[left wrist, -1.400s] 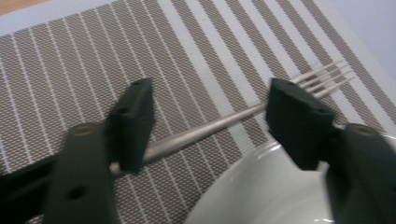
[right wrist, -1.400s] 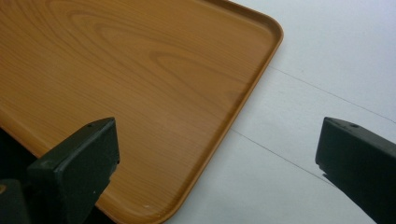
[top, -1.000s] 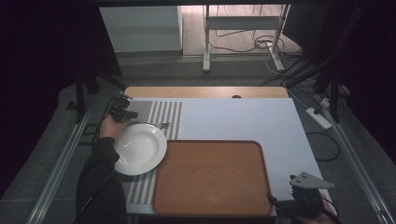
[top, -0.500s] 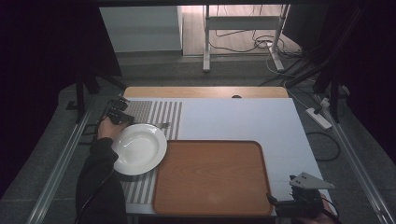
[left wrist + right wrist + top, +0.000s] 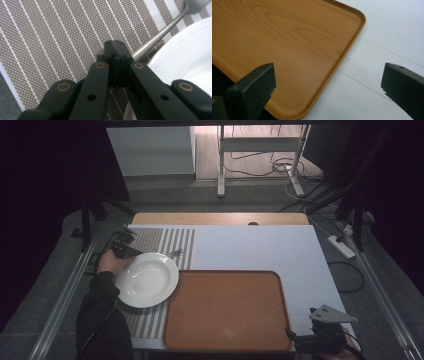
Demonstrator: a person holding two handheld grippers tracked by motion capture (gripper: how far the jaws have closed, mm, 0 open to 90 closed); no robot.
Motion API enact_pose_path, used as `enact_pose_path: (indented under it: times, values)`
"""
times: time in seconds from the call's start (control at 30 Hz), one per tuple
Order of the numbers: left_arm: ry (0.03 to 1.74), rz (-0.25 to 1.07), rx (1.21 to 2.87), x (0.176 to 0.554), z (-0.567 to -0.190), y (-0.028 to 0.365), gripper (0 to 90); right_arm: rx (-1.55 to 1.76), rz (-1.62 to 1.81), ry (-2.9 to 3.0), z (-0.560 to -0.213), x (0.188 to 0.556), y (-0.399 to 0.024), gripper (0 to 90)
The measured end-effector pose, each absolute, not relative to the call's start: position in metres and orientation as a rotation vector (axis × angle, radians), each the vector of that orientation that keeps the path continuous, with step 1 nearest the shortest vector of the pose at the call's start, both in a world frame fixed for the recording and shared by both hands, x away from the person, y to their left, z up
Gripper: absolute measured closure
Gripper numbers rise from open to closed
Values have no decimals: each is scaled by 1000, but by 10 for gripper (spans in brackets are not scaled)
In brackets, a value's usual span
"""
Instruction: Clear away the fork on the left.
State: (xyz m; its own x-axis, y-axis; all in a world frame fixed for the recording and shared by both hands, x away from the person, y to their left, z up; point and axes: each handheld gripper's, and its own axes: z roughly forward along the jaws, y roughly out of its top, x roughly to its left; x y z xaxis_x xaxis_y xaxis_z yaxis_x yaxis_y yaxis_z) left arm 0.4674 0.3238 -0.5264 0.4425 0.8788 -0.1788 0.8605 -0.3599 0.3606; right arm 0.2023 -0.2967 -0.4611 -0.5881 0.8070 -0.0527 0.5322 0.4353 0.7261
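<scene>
Your left gripper (image 5: 115,47) is clenched with nothing between its jaws, on the striped mat (image 5: 165,240) at the desk's far left corner, just beside the fork (image 5: 160,35) and the white plate (image 5: 146,280), while your right gripper (image 5: 328,82) hangs released over the wooden tray's (image 5: 287,45) near right corner.

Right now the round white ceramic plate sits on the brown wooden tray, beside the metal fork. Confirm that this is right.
Not quite. The round white ceramic plate lies on the brown-and-white striped placemat, left of the brown wooden tray, as the high view shows. The metal fork is indeed beside it.
</scene>
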Motion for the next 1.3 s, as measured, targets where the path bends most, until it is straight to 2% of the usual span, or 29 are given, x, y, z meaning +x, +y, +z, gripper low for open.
enact_pose_path:
  times: [0.23,0.33,0.37,0.43,0.5,0.53,0.57,0.7,0.73,0.77,0.8,0.9,1.0,1.3]
  values:
    - [1487,40,2288,468,-526,325,892,1132,951,2303,-461,202,-296,1]
    - [1499,96,2283,468,-525,325,886,1131,953,2304,-461,202,-297,1]
    - [1524,187,2243,469,-519,325,820,1129,953,2304,-461,202,-297,1]
    - [1530,234,2200,470,-514,325,741,1131,955,2305,-461,202,-297,1]
    - [1528,242,2181,471,-512,323,603,1130,957,2306,-461,202,-297,1]
    - [1528,245,2174,471,-511,321,603,1130,957,2306,-461,202,-297,1]
    - [1517,242,2167,473,-511,318,555,1130,958,2306,-461,202,-297,1]
    - [1471,245,2184,478,-512,302,264,1130,961,2307,-461,203,-297,1]
    - [1460,232,2187,480,-512,297,135,1131,961,2305,-462,203,-297,1]
    - [1448,223,2193,481,-512,294,135,1131,961,2305,-462,203,-297,1]
    - [1426,216,2204,482,-513,288,49,1134,959,2309,-462,203,-298,1]
    - [1369,186,2244,486,-514,271,2,1133,959,2309,-462,203,-298,1]
    - [1307,162,2306,490,-517,249,0,1134,966,2307,-462,203,-298,1]
    - [1251,144,2446,496,-530,215,0,1127,963,2315,-462,204,-298,1]
